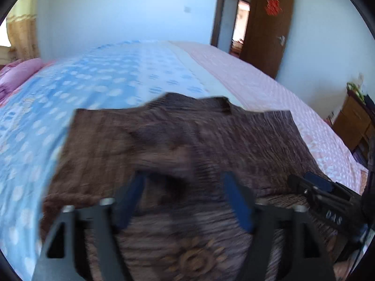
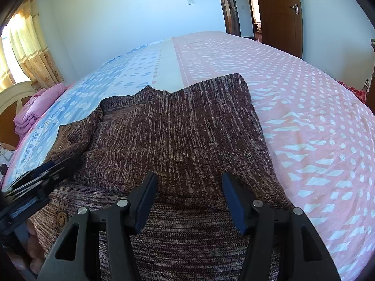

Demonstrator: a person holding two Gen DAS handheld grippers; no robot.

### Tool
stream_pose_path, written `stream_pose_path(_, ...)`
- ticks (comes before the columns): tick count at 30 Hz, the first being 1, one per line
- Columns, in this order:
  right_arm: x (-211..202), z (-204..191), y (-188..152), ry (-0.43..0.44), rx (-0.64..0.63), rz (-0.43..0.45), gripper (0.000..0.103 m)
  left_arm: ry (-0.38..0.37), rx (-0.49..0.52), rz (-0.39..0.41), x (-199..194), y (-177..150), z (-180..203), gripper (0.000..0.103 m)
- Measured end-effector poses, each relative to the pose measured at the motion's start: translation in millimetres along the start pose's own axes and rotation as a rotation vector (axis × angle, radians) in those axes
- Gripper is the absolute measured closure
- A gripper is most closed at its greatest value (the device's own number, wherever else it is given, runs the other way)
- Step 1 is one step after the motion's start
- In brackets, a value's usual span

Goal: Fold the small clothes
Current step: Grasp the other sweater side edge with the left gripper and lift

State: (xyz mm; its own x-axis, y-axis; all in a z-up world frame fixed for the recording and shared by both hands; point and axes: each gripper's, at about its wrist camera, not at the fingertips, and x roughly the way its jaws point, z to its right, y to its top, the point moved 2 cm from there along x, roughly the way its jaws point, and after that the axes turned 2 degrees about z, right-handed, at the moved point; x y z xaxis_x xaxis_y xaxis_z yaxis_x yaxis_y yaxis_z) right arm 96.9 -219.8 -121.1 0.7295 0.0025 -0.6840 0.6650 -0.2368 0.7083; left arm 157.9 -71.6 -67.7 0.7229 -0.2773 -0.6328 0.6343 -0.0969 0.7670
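A brown knitted sweater lies flat on the bed, its sleeves folded in over the body and a sun motif near the hem. My left gripper hovers over its lower left part with jaws wide apart and nothing pinched; the view is motion-blurred. In the right wrist view it shows at the left edge, held by a hand. My right gripper stands over a folded edge near the hem, its jaws apart and not pressing on cloth. It also shows at the right.
The bed sheet is blue dotted on the left and pink dotted on the right. A folded pink quilt lies at the far left. An open brown door and a wooden cabinet stand beyond the bed.
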Motion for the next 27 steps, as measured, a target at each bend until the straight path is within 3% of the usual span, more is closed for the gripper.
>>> stream_pose_path(2, -1, 1, 0, 0.007, 0.007, 0.002, 0.044, 0.052, -0.045, 0.044, -18, -5, -27, 0.015)
stream_pose_path(8, -10, -6, 1, -0.02, -0.002, 0.028, 0.044, 0.22, -0.251, 0.067, -27, -14, -114, 0.014)
stream_pose_path(10, -18, -16, 6, 0.061, 0.021, 0.042, 0.044, 0.205, -0.333, 0.015, -12, -22, -129, 0.015)
stream_pose_path(13, -24, -54, 24, 0.136, -0.022, 0.05, 0.044, 0.211, -0.413, -0.061, 3, -32, -143, 0.016)
stream_pose_path(19, 5, -161, 46, 0.244, -0.261, 0.01, 0.044, 0.221, -0.456, -0.035, 1, -37, -147, 0.015)
stream_pose_path(23, 50, -216, 36, 0.181, -0.41, -0.06, 0.043, 0.211, -0.467, -0.022, -1, -39, -149, 0.015)
stream_pose_path(26, 86, -221, 28, 0.049, -0.464, -0.119, 0.043, 0.204, -0.475, -0.014, -1, -39, -151, 0.015)
stream_pose_path(27, 90, -217, 27, 0.051, -0.455, -0.12, 0.044, 0.2, -0.48, -0.011, -1, -38, -152, 0.015)
